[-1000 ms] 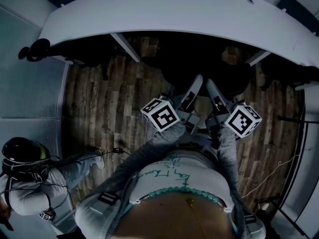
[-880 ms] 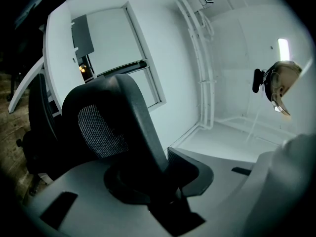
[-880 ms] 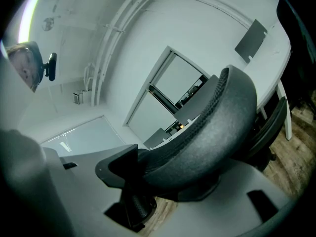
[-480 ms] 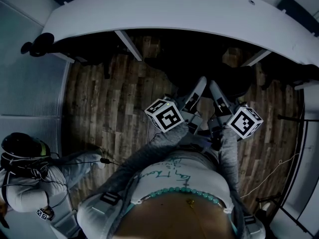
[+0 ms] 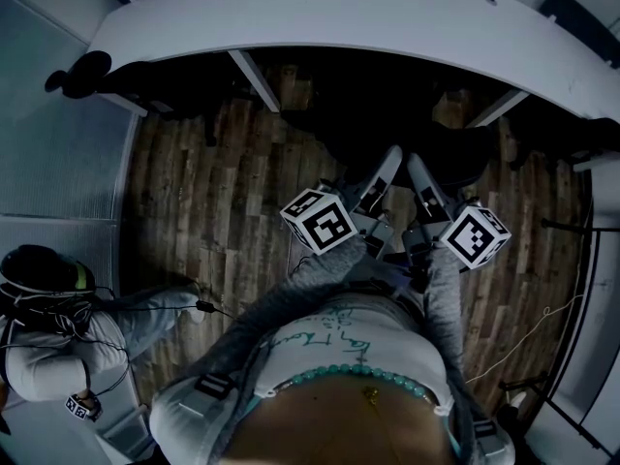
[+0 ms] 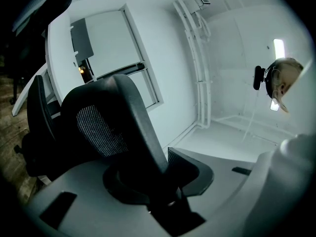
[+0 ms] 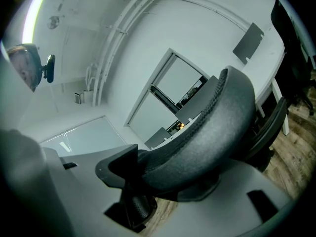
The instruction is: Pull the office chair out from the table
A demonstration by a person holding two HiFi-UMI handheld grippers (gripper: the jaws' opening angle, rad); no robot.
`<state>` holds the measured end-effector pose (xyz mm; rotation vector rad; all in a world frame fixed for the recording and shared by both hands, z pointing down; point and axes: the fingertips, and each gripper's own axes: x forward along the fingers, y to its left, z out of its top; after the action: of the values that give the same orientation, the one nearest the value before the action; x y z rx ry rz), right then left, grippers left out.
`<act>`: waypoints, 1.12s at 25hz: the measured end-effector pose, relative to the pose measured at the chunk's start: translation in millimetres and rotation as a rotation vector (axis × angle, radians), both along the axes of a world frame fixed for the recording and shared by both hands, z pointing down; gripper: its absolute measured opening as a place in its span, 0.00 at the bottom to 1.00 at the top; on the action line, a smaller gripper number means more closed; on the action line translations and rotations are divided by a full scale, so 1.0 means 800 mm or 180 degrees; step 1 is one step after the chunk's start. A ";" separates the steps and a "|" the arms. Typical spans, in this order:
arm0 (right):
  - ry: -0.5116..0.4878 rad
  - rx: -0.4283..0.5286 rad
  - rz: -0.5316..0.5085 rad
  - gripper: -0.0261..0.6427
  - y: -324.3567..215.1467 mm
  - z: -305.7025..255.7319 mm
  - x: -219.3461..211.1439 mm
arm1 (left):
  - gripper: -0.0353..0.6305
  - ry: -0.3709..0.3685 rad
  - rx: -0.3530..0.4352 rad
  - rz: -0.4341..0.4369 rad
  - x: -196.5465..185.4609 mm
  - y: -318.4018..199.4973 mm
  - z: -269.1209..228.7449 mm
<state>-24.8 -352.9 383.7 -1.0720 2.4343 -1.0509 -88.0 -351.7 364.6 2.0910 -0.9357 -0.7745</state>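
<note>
The black office chair point(image 5: 407, 139) stands at the edge of the white curved table point(image 5: 339, 22), its seat partly in the table's shadow. In the head view my left gripper point(image 5: 387, 158) and right gripper point(image 5: 415, 166) reach side by side onto the top of the chair's back. In the left gripper view the back's black frame point(image 6: 123, 122) runs between the grey jaws, and the left gripper point(image 6: 158, 191) is shut on it. In the right gripper view the padded top edge point(image 7: 217, 132) lies clamped in the right gripper point(image 7: 163, 186).
A person point(image 5: 58, 327) crouches at the lower left with a cable point(image 5: 203, 306) on the wooden floor point(image 5: 213, 192). White table legs point(image 5: 254, 80) slant down beside the chair. More dark chairs point(image 5: 155, 90) sit under the table's left end, and another chair point(image 6: 34, 127) shows beside mine.
Both grippers and the chair have shifted slightly away from the table, whose edge sits a little higher in view. The crouching person at the left has shifted a bit.
</note>
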 end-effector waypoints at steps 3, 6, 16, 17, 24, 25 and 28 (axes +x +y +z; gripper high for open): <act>-0.0012 -0.0031 0.0002 0.40 -0.001 0.000 0.000 | 0.24 0.0005 -0.0001 -0.0015 0.000 -0.001 0.000; -0.0015 -0.0034 -0.0011 0.40 0.003 0.003 0.000 | 0.24 -0.0001 -0.0009 -0.0014 0.000 0.003 0.002; -0.0003 -0.0007 -0.0050 0.40 0.023 0.010 -0.002 | 0.24 -0.0008 -0.0024 -0.0034 -0.001 0.023 0.011; -0.0003 0.0004 -0.0048 0.40 0.030 0.009 -0.002 | 0.24 -0.0006 -0.0017 -0.0034 -0.001 0.030 0.011; -0.0011 0.0039 -0.0039 0.40 0.053 0.008 -0.005 | 0.24 -0.0005 0.0022 -0.0043 -0.005 0.054 0.009; -0.0009 0.0038 -0.0036 0.40 0.058 0.008 -0.005 | 0.24 -0.0005 0.0024 -0.0042 -0.005 0.059 0.009; -0.0024 0.0078 -0.0006 0.40 0.081 0.004 -0.003 | 0.24 -0.0002 0.0041 -0.0055 -0.005 0.083 0.005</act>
<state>-27.4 -287.7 386.8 -1.0563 2.4365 -1.0210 -91.7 -285.5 368.9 2.0968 -0.9526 -0.7908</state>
